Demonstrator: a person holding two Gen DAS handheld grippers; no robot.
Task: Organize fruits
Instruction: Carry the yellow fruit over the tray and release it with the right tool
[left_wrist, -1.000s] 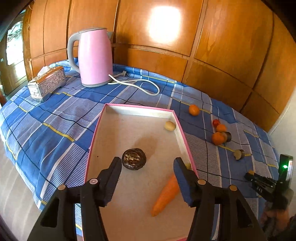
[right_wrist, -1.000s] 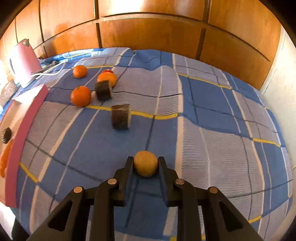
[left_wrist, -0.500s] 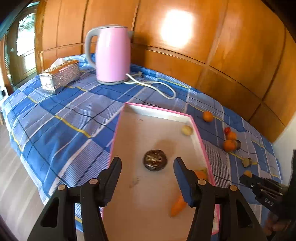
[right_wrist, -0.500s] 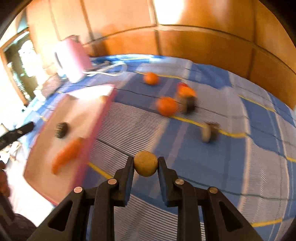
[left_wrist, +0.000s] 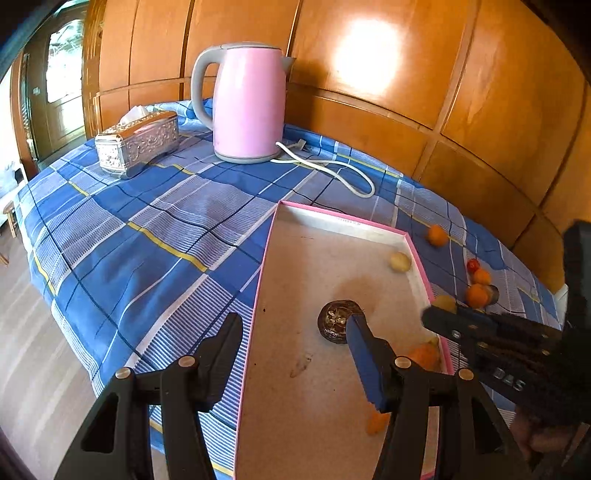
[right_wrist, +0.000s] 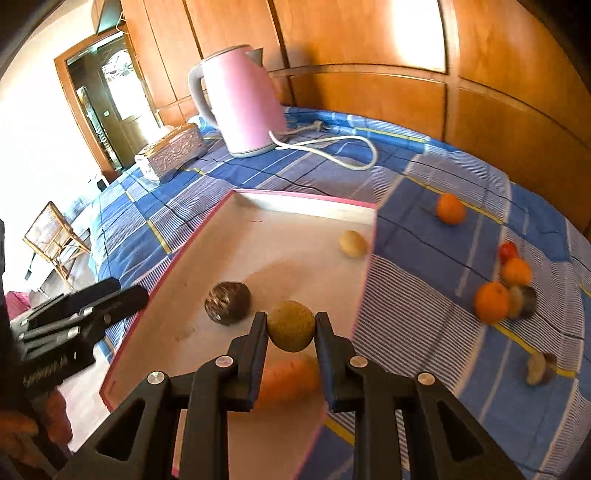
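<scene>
Fruit (right_wrist: 291, 325) clenched in your right tongs (right_wrist: 290, 328) hangs over the tray (right_wrist: 295, 203); lower it onto bare floor beside the carrot (right_wrist: 288, 380) before releasing, left tongs (left_wrist: 293, 341) staying parted, empty.

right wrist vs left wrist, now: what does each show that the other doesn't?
Right wrist only: the right hand-held gripper shut on a tan round fruit over the pink-edged box, and a wicker chair.

Left wrist only: the left hand-held gripper, open and empty.

Both: pink kettle, silver tissue box, carrot, dark round piece, oranges on the cloth.
</scene>
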